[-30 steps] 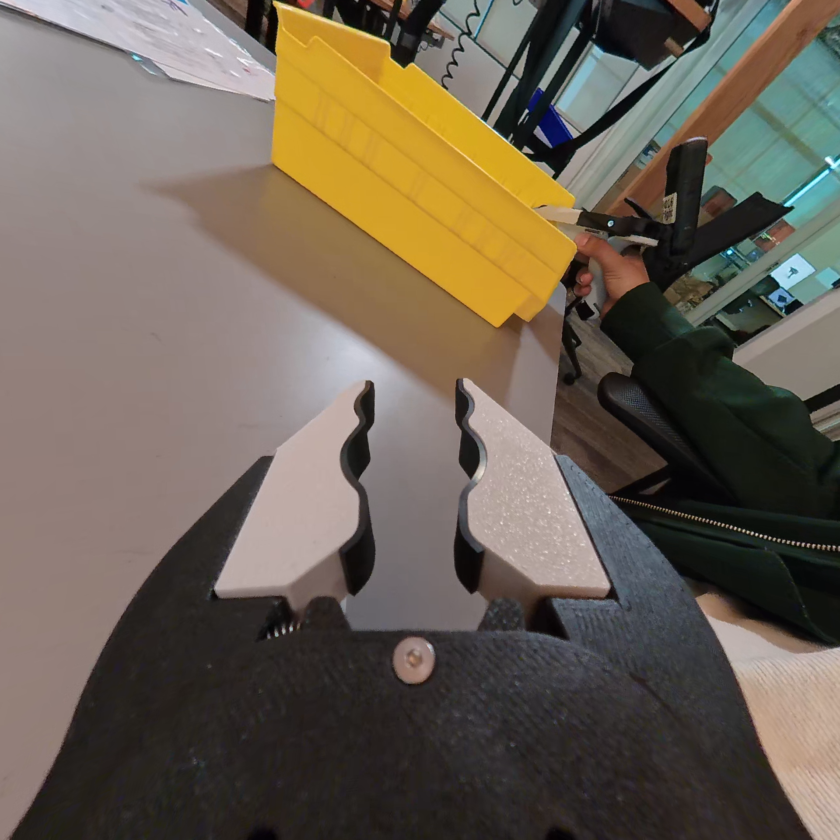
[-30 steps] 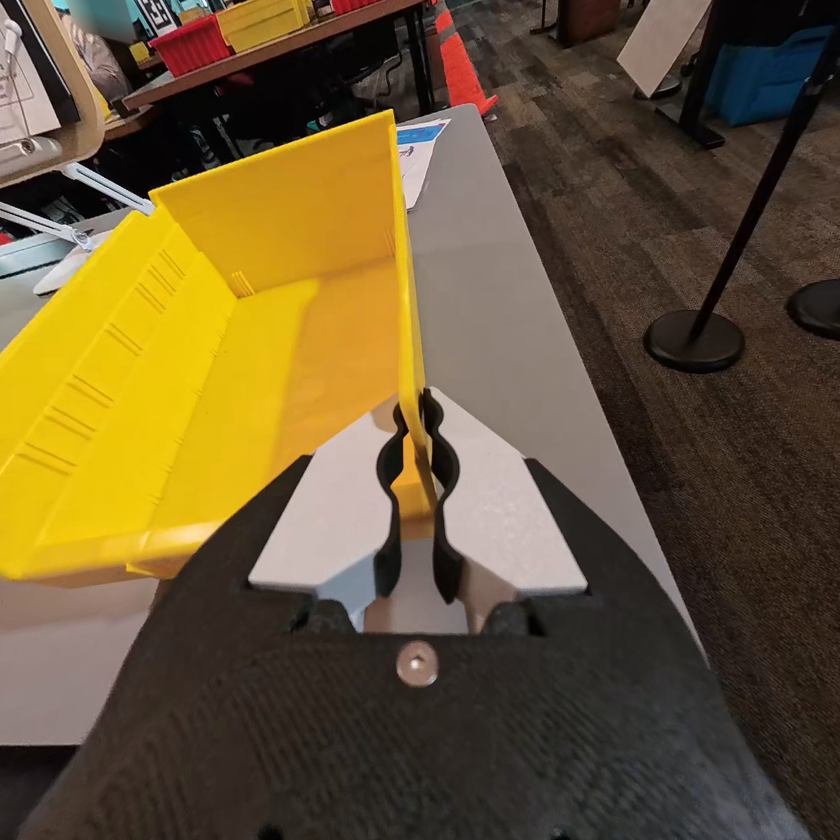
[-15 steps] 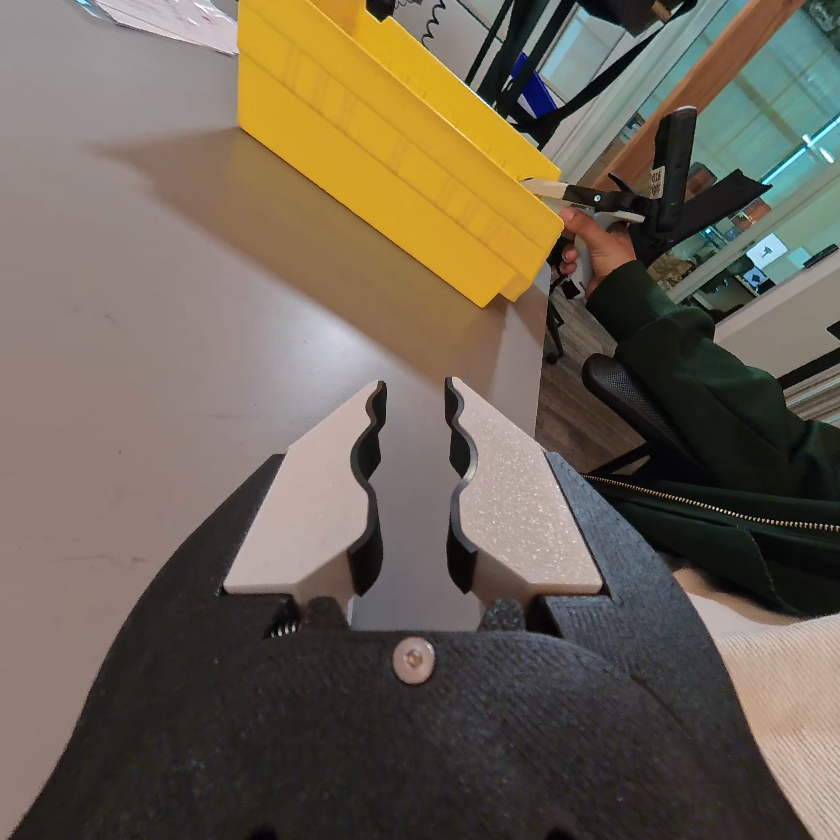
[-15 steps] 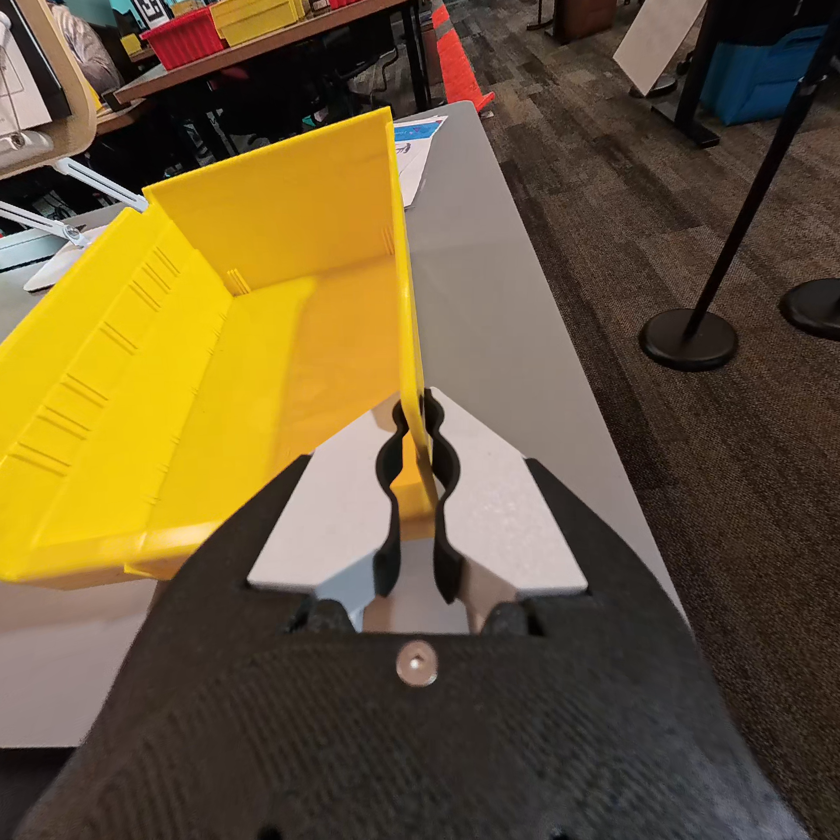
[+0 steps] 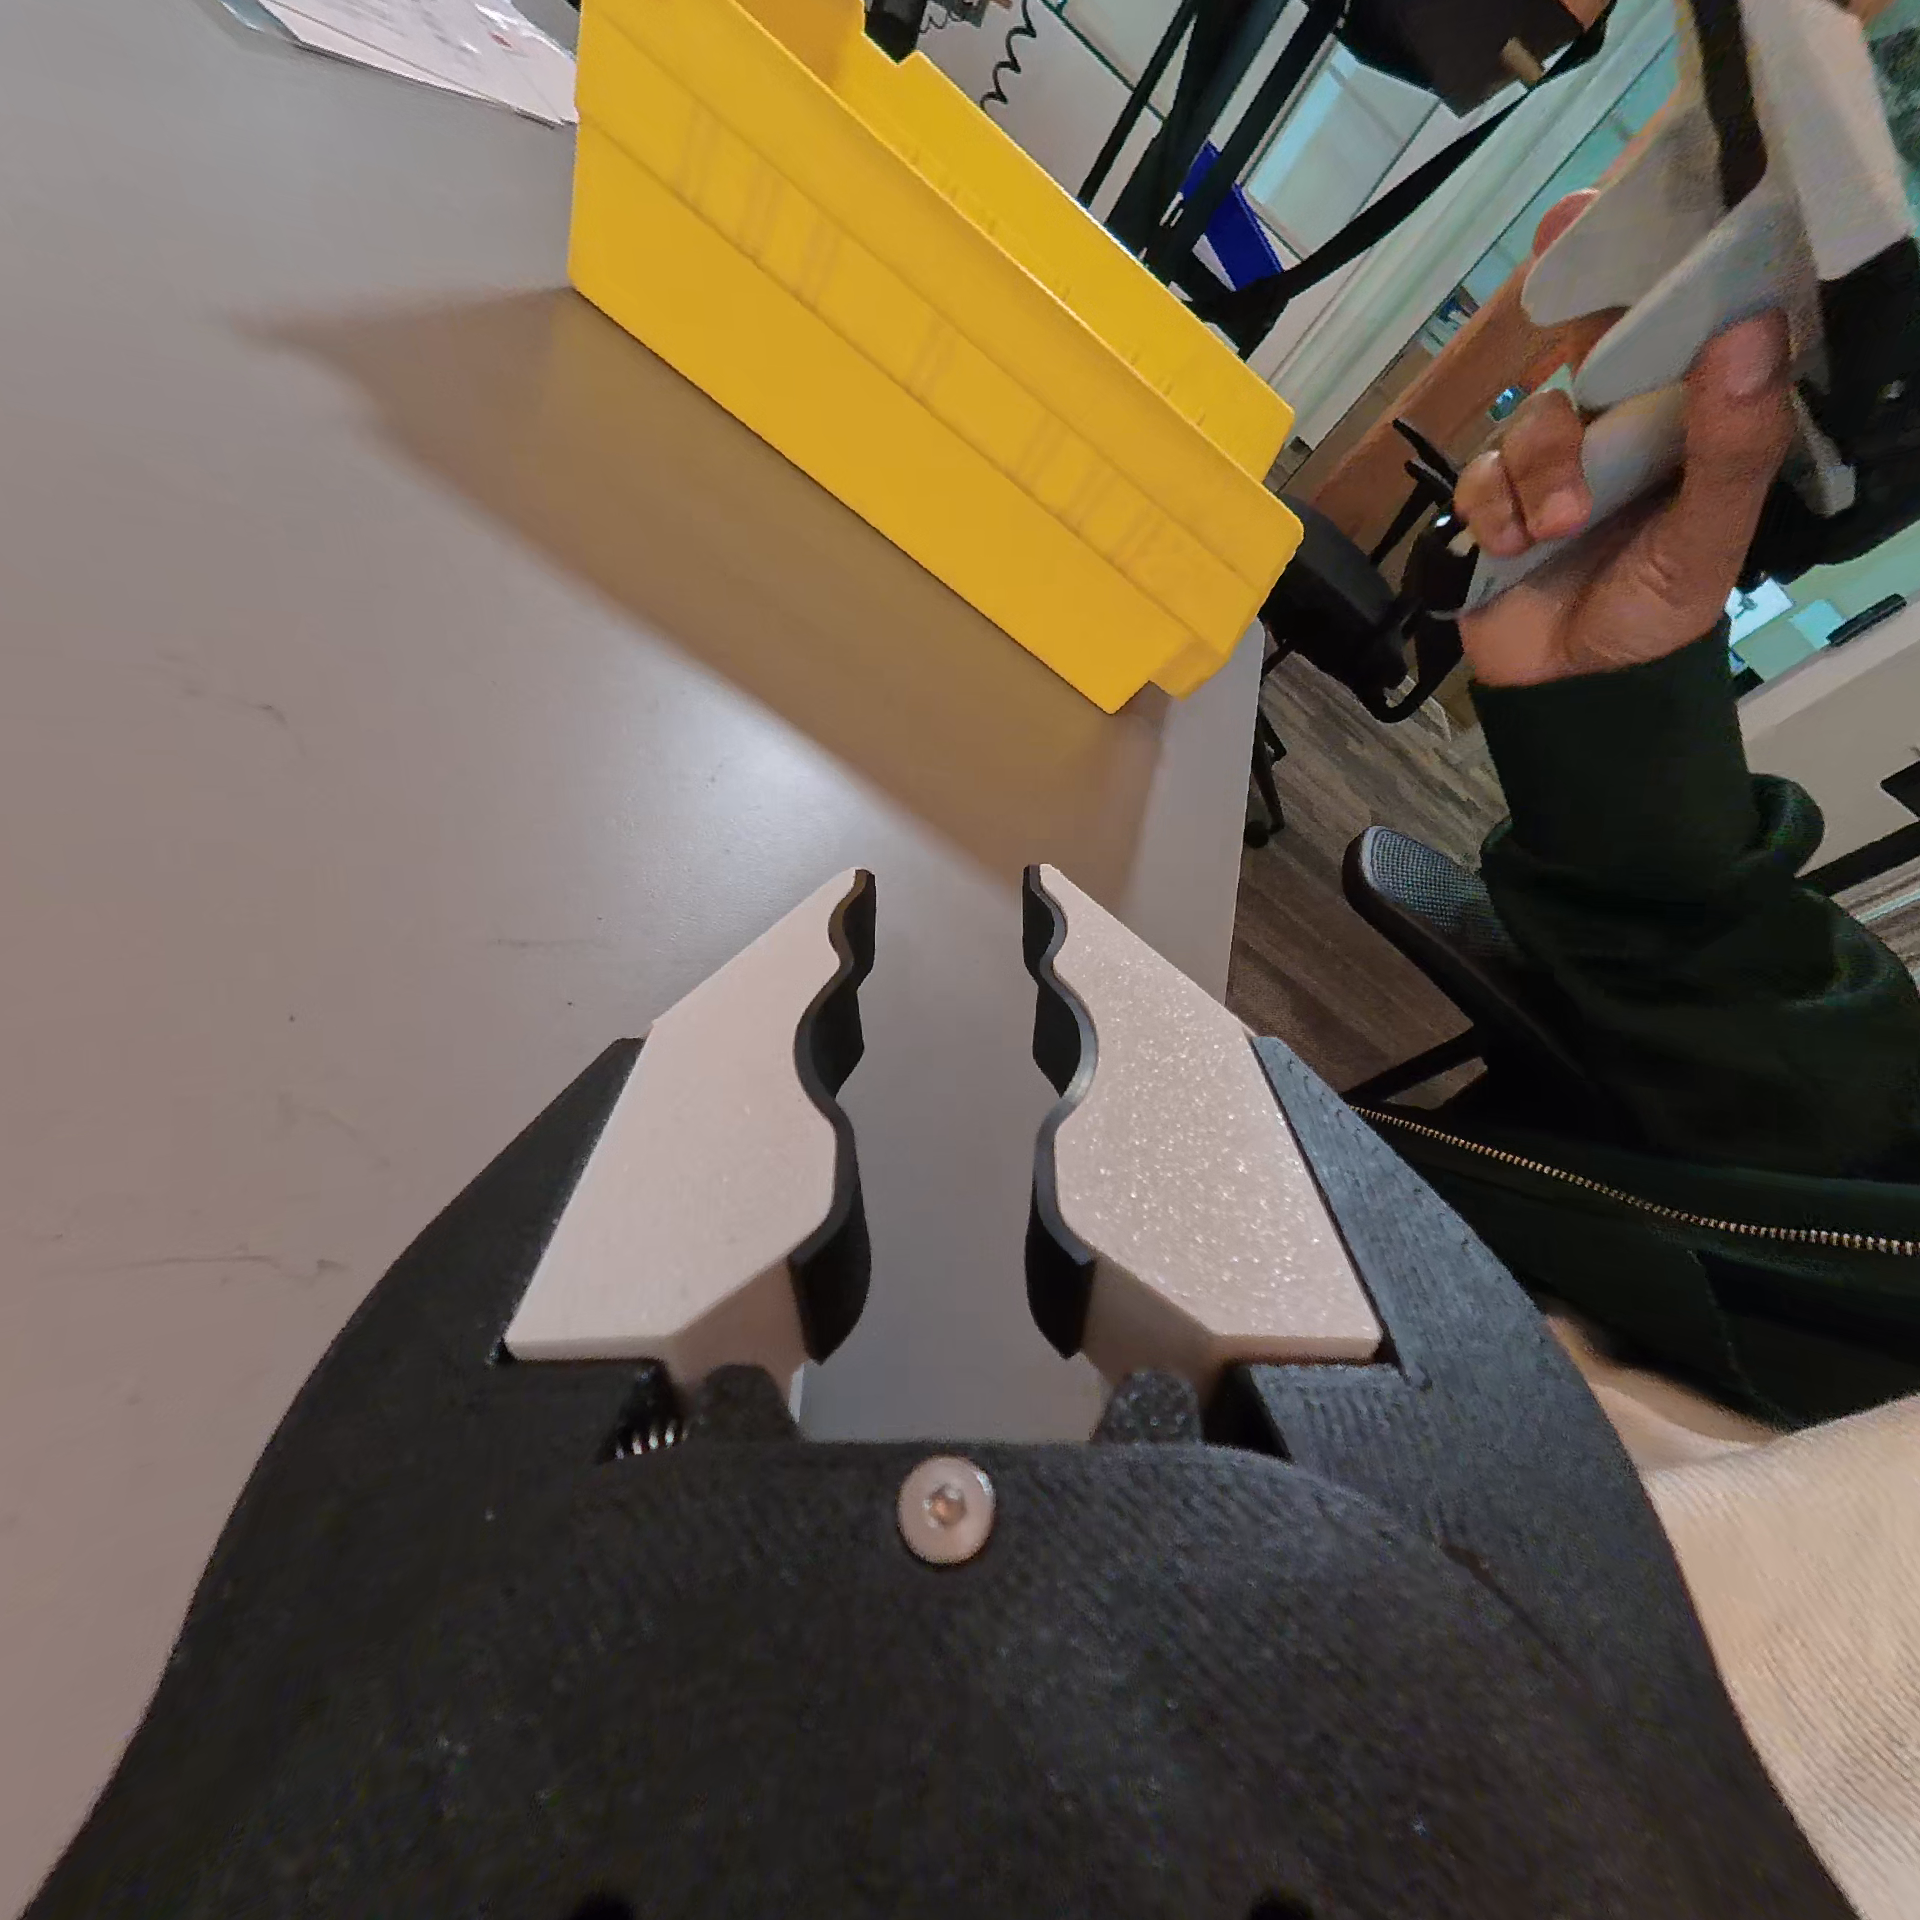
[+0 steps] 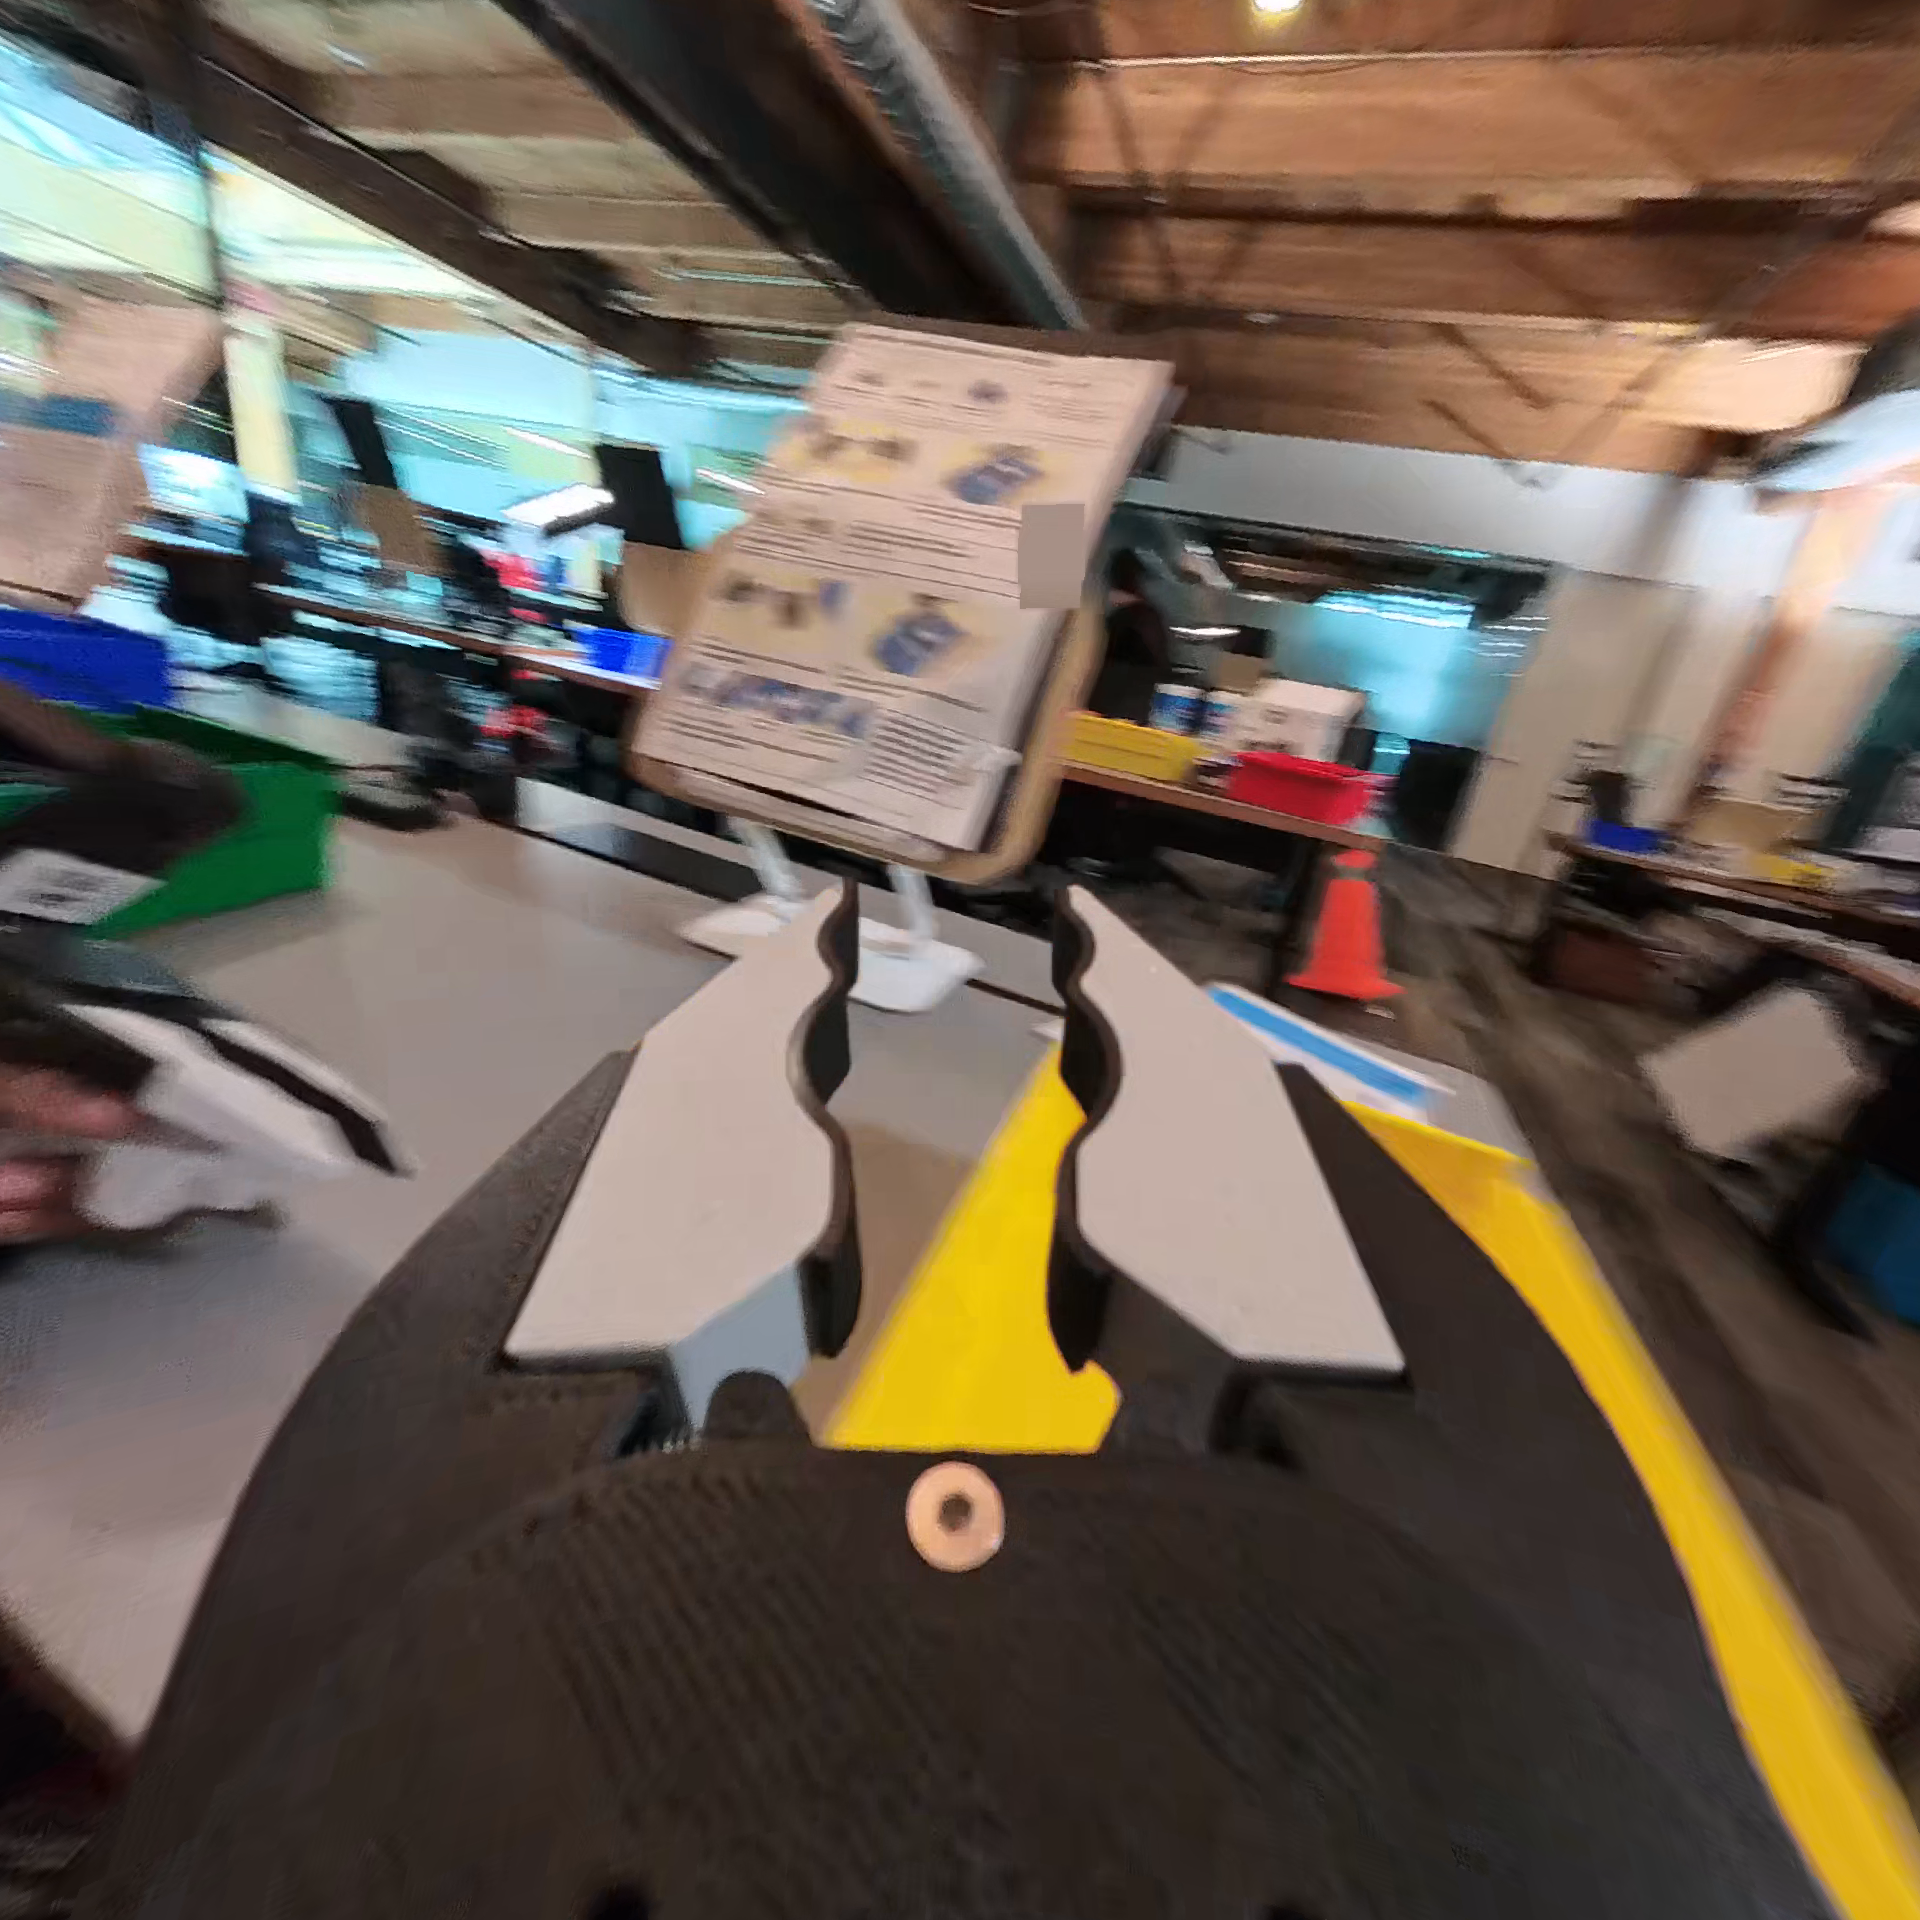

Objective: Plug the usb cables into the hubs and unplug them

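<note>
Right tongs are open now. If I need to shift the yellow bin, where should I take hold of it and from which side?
Grip the yellow bin by the top edge of a side wall, probably at the end nearest the table edge. Come from above with the right tongs, one finger inside, one outside. The walls are thin, upright and open-topped, so the rim fits between the fingers; the body looks too wide.

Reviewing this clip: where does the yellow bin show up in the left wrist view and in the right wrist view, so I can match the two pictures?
Left wrist view: the yellow bin stands on the grey table, upper centre, beyond the open left gripper.
Right wrist view: blurred; the bin lies low, right of centre, under and behind the open right gripper.
Shared landmark: the grey table.
</note>
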Motion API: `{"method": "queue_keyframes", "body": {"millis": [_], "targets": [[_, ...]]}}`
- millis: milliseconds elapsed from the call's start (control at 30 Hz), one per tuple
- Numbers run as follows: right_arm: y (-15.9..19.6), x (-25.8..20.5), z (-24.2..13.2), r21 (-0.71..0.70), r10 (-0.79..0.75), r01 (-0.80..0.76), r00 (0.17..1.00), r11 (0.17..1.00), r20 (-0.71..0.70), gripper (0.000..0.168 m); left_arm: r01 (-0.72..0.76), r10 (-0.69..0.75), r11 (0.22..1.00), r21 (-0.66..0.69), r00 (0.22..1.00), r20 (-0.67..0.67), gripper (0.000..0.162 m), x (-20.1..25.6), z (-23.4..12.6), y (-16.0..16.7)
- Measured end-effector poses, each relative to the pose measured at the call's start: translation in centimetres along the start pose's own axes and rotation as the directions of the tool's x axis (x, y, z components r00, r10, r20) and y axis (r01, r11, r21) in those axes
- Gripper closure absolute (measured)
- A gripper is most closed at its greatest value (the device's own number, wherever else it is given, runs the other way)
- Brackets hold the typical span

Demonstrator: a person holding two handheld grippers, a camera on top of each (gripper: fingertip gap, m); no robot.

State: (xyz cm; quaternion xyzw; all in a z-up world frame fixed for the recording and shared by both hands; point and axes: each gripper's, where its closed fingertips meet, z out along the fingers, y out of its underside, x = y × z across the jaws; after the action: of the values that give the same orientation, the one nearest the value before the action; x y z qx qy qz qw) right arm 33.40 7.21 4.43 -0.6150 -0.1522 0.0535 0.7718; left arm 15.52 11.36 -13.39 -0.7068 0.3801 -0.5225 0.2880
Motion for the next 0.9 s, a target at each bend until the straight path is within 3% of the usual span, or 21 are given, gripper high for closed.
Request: {"method": "queue_keyframes", "body": {"millis": [33,67,167,233,300,400,467,533,600,667,733,833,900], "targets": [[0.3,-2.6,1.2,0.006,0.046,-0.047,0.995,0.999,0.086,0.144,-0.002,0.002,1.0,0.0,1.0,0.0,0.133,0.0,0.0,0.0],[0.9,-5.0,2.2,0.002,0.096,-0.098,0.982,0.995,0.162,0.168,-0.004,0.004,1.0,0.002,1.0,0.001,0.133,0.0,0.0,0.0],[3.8,-11.2,4.7,-0.085,0.215,-0.198,0.925,0.976,0.314,0.165,-0.034,0.033,0.999,0.033,0.999,0.03,0.133,-0.2,-0.4,-0.6],[5.7,-14.2,5.4,-0.177,0.231,-0.175,0.895,0.969,0.382,0.134,-0.051,0.045,0.996,0.074,0.996,0.078,0.135,-0.7,-1.4,-1.7],[6.9,-16.4,5.1,-0.238,0.188,-0.087,0.875,0.967,0.445,0.168,-0.093,0.069,0.987,0.134,0.982,0.173,0.14,-2.0,-3.9,-4.0],[8.5,-17.8,4.5,-0.276,0.135,0.007,0.86,0.961,0.491,0.168,-0.314,0.173,0.915,0.252,0.872,0.458,0.158,-5.3,-13.5,-10.7],[9.7,-18.7,4.0,-0.319,0.172,0.005,0.834,0.948,0.525,0.167,-0.432,0.13,0.852,0.296,0.722,0.68,0.158,-8.1,-23.3,-15.1],[11.1,-19.7,3.7,-0.373,0.223,0.001,0.8,0.928,0.557,0.162,-0.454,0.039,0.843,0.289,0.586,0.809,0.152,-10.8,-32.3,-16.8],[12.5,-20.3,3.7,-0.421,0.23,0.042,0.787,0.906,0.572,0.158,-0.355,-0.019,0.909,0.218,0.486,0.874,0.138,-14.3,-38.0,-15.3],[13.8,-20.5,4.0,-0.438,0.18,0.119,0.794,0.891,0.58,0.158,-0.128,0.007,0.991,0.047,0.39,0.921,0.116,-18.4,-41.0,-10.9],[15.0,-20.8,4.3,-0.442,0.105,0.217,0.795,0.871,0.598,0.159,0.058,0.057,0.995,-0.077,0.296,0.953,0.11,-21.4,-43.1,-6.9],[16.4,-21.5,4.7,-0.449,0.045,0.313,0.778,0.836,0.626,0.16,0.093,-0.001,0.995,-0.044,0.44,0.898,0.116,-22.3,-40.6,-5.3],[16.5,-22.5,4.9,-0.445,0.044,0.335,0.757,0.831,0.652,0.16,0.133,0.034,0.986,-0.097,0.411,0.911,0.118,-22.8,-40.5,-4.1]]}}
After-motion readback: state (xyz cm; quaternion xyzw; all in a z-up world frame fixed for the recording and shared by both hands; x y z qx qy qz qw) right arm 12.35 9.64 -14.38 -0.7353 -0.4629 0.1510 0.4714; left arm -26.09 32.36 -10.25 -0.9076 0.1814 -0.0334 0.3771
